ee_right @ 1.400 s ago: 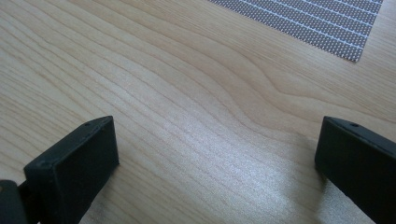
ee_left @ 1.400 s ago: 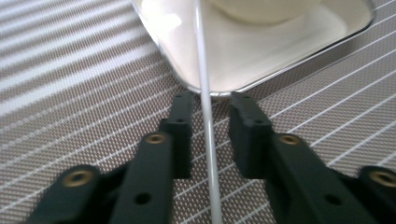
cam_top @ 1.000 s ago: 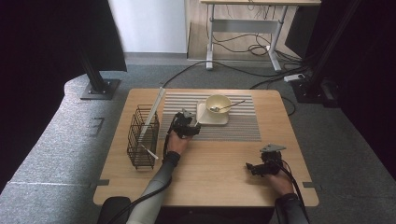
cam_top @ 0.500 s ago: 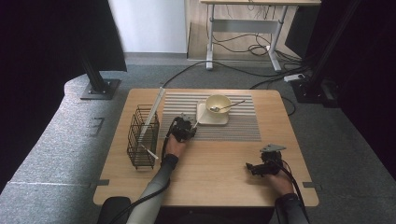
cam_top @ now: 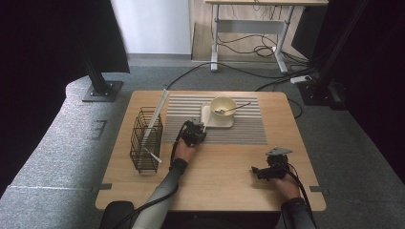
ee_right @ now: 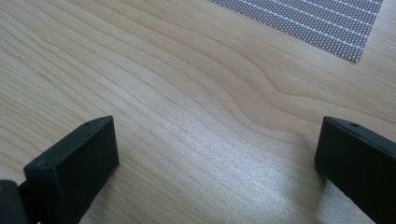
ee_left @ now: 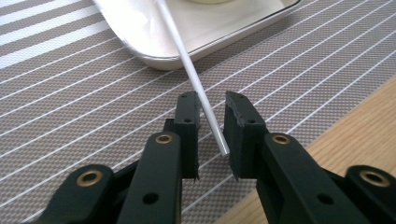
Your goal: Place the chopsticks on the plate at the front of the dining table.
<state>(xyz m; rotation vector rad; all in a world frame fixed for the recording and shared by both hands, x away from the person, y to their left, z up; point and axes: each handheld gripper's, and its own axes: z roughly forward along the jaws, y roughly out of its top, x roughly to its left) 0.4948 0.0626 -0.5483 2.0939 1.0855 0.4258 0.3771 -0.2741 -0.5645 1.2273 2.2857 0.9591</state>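
Note:
A thin white stick (ee_left: 187, 60) slants from the white tray (ee_left: 154, 56) down onto the striped mat (ee_left: 70, 116). Its lower end lies between the jaws of my left gripper (ee_left: 210, 100). The jaws have just been closing and now stand narrow around the stick, with a small gap still showing beside it. In the high view the left gripper (cam_top: 193, 133) sits on the mat (cam_top: 239, 133) just in front of the tray (cam_top: 210, 121). A cream bowl (cam_top: 223, 105) with a spoon (cam_top: 236, 107) stands on that tray. My right gripper (ee_right: 215, 140) rests wide open over bare wood, at the table's front right (cam_top: 258, 171).
A black wire rack (cam_top: 145, 140) stands at the left of the table. A long pale strip (cam_top: 157, 114) leans in it, and a short white stick (cam_top: 153, 155) pokes out. Dark stands and cables lie on the floor beyond the table.
The left hand has drawn slightly back toward the person, staying at the tray's near corner. The right hand and gripper have not moved.

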